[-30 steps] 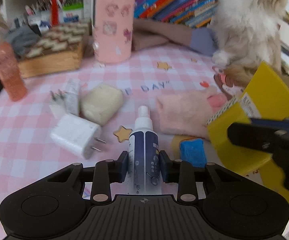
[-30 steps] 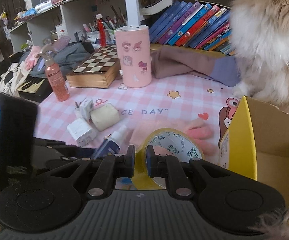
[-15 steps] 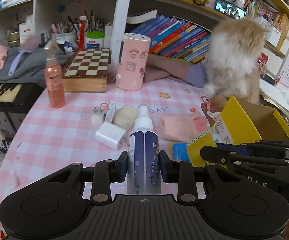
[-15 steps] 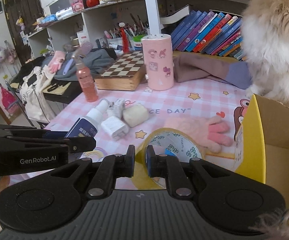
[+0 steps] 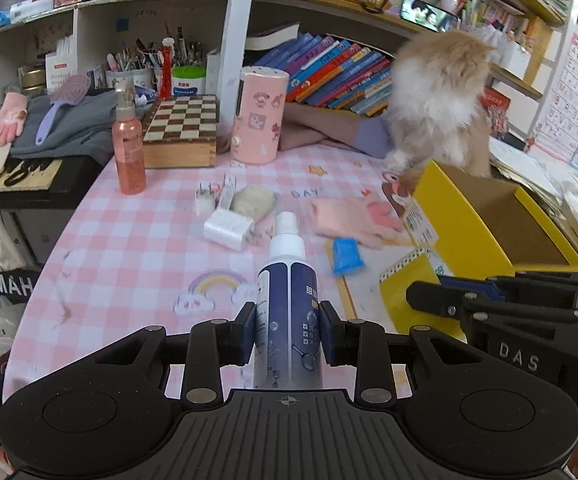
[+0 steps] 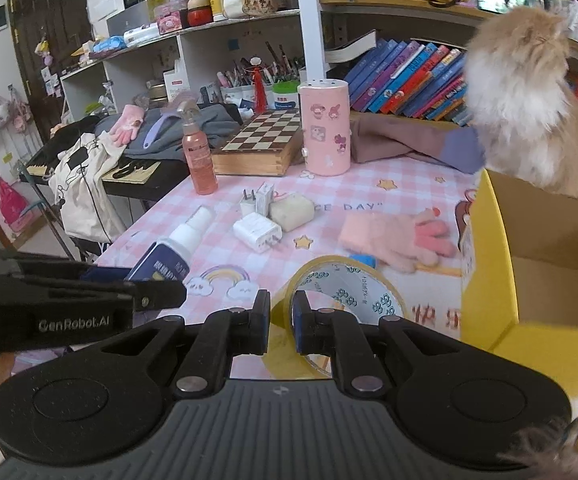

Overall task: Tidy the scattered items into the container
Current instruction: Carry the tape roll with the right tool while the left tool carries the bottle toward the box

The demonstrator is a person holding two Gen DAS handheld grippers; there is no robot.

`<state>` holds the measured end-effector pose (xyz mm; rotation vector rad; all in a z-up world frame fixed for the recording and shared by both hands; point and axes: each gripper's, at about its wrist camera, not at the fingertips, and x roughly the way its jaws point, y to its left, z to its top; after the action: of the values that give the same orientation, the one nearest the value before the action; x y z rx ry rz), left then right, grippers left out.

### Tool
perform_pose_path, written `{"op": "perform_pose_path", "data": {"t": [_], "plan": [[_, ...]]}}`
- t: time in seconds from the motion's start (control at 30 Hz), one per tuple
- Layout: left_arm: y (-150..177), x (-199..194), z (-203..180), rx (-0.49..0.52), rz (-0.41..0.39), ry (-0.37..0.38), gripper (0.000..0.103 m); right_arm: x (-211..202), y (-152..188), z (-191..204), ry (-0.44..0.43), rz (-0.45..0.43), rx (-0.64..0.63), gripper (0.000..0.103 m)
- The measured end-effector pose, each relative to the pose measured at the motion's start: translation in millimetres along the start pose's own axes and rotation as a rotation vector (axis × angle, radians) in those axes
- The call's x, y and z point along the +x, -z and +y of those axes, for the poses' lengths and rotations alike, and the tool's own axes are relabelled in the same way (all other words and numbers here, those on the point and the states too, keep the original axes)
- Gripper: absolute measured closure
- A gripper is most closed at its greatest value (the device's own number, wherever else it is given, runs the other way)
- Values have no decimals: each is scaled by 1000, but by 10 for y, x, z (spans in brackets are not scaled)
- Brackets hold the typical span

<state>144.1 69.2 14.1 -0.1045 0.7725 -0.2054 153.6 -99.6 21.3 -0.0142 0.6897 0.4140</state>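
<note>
My left gripper [image 5: 288, 322] is shut on a navy and white spray bottle [image 5: 289, 280], held above the pink checked table [image 5: 129, 248]. My right gripper [image 6: 277, 312] is shut on the rim of a yellow tape roll [image 6: 341, 284], lifted just left of the open yellow cardboard box [image 6: 529, 276]. The box [image 5: 485, 216] stands at the right in the left wrist view. On the table lie a pink glove [image 5: 353, 216], a blue item [image 5: 345, 256], white chargers [image 5: 229, 230] and a cream block [image 5: 254, 200].
A fluffy cat [image 5: 441, 96] sits behind the box. A pink canister [image 5: 259, 116], a chessboard box [image 5: 181, 130] and an orange spray bottle [image 5: 128, 148] stand at the back. Shelves with books run behind. The table's left edge drops to bags.
Both grippers have lifted and pulled back from the table with their loads, so more of the table and shelves shows. The cat has shifted a little behind the box.
</note>
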Motion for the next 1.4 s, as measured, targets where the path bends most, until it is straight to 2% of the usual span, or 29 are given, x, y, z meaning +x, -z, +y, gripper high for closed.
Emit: {"op": "perform_pose_path", "data": {"t": [0.33,0.53,1.03,1.4], "plan": [[490,-365,-110,43,33,49,72,-475,480,173,60,6,60,92],[638,-462,-276,84,46,110,72,-764,755,129,133,17,115,92],[757,-387,-938,244,85,271,72,-1258,1220,-233,291,33,247,92],[727,-272,-1338,330,101,344,72,-1437,1299,-544,372,16,308,92]]}}
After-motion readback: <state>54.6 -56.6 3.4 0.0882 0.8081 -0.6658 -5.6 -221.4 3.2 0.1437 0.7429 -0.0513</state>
